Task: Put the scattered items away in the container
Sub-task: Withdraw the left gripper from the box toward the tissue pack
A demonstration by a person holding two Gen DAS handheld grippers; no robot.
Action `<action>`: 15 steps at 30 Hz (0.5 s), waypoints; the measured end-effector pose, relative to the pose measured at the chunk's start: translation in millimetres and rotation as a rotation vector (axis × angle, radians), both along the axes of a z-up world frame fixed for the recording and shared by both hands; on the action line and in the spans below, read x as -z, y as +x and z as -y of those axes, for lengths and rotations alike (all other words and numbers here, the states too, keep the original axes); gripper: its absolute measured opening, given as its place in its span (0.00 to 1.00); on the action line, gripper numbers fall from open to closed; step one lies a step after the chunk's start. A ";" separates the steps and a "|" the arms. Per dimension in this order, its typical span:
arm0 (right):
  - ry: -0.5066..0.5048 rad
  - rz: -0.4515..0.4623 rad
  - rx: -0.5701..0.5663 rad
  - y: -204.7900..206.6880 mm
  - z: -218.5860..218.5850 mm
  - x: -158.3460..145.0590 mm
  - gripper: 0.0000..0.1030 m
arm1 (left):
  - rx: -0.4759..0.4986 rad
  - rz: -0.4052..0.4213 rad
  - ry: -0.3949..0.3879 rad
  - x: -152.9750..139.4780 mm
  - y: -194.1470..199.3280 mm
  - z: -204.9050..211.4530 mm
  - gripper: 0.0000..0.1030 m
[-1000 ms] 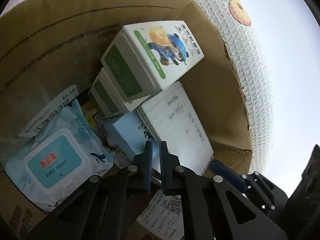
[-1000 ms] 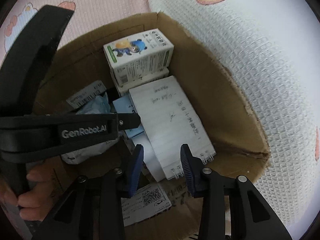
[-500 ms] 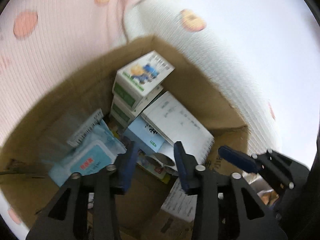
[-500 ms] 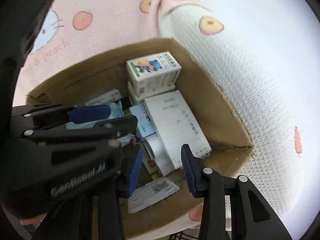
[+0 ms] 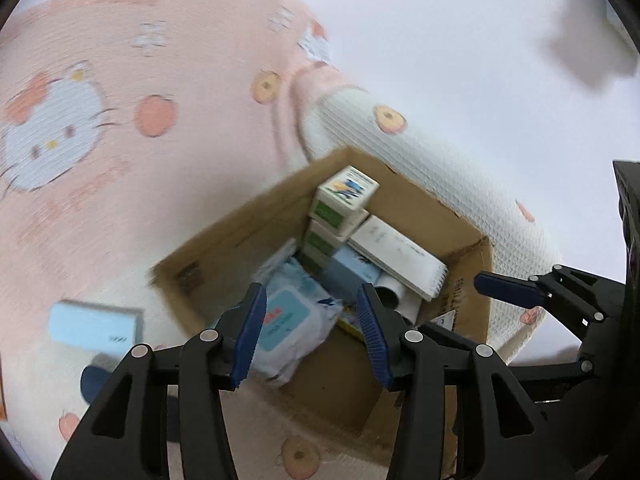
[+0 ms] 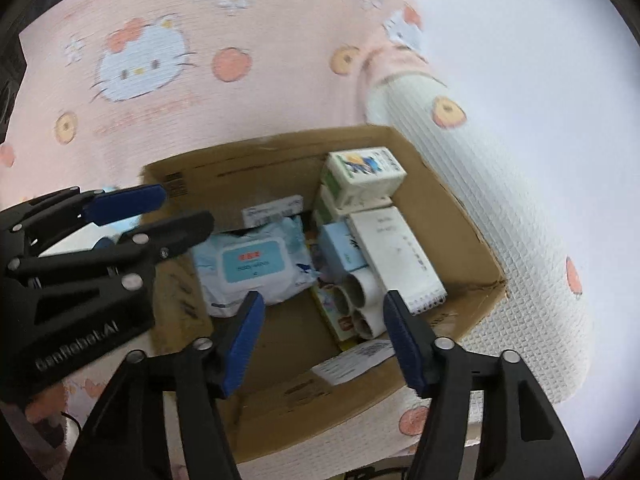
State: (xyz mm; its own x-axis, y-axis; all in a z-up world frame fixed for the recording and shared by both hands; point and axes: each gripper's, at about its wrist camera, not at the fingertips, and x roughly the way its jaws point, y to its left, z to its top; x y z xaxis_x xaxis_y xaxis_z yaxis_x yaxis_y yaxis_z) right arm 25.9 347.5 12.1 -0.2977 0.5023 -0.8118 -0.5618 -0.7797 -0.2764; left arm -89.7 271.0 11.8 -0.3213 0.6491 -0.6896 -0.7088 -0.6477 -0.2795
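Note:
An open cardboard box [image 5: 224, 256] [image 6: 240, 168] sits on a pink bedspread. It holds a wet wipes pack [image 5: 288, 320] [image 6: 256, 264], a spiral notebook [image 5: 396, 256] [image 6: 396, 256], stacked white-and-green cartons [image 5: 344, 196] [image 6: 364, 172], a pale blue box [image 6: 340, 248] and a pack of rolls [image 6: 356, 296]. My left gripper [image 5: 310, 292] [image 6: 187, 205] hovers above the box's near left side. Its jaws are opening with nothing between them. My right gripper [image 6: 323, 296] hangs over the near edge, jaws opening and empty. One of its fingers [image 5: 508, 286] shows in the left wrist view.
A light blue box [image 5: 96, 326] and a dark blue object [image 5: 94, 380] lie on the bedspread [image 6: 168, 100] left of the cardboard box. A white waffle blanket [image 6: 520, 208] runs along its right side. A shipping label [image 6: 356, 360] sticks to the near flap.
Both grippers have risen out of the box and drawn back. The left jaws went from shut to wide apart. The right jaws widened and left the notebook's spiral end.

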 end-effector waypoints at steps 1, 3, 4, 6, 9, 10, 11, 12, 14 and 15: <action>0.019 0.010 -0.019 -3.3 10.4 0.6 0.62 | -0.018 0.002 0.016 0.3 0.6 11.2 0.50; 0.043 0.031 -0.049 -10.1 22.9 3.0 0.63 | -0.039 0.006 0.047 1.6 1.0 27.4 0.50; 0.058 0.042 -0.069 -13.2 32.1 3.6 0.63 | -0.047 0.011 0.062 3.4 0.5 35.2 0.50; 0.075 0.049 -0.096 -19.0 44.4 4.2 0.63 | -0.062 0.019 0.081 7.3 1.1 49.6 0.51; 0.087 0.036 -0.133 -28.2 59.9 3.7 0.63 | -0.076 0.017 0.080 13.5 1.6 68.5 0.51; 0.089 0.028 -0.137 -30.1 63.0 4.0 0.63 | -0.089 0.015 0.081 16.3 1.5 74.3 0.51; 0.091 0.013 -0.144 -32.4 68.7 3.0 0.63 | -0.101 0.015 0.086 19.6 1.4 82.2 0.51; 0.090 0.002 -0.151 -34.2 72.6 2.2 0.65 | -0.114 0.018 0.092 23.6 1.2 90.7 0.51; 0.079 -0.013 -0.177 -40.6 81.3 3.7 0.67 | -0.139 0.036 0.107 32.5 -1.8 108.6 0.52; 0.075 -0.017 -0.190 -43.4 86.0 4.5 0.68 | -0.156 0.049 0.110 37.9 -4.3 118.6 0.52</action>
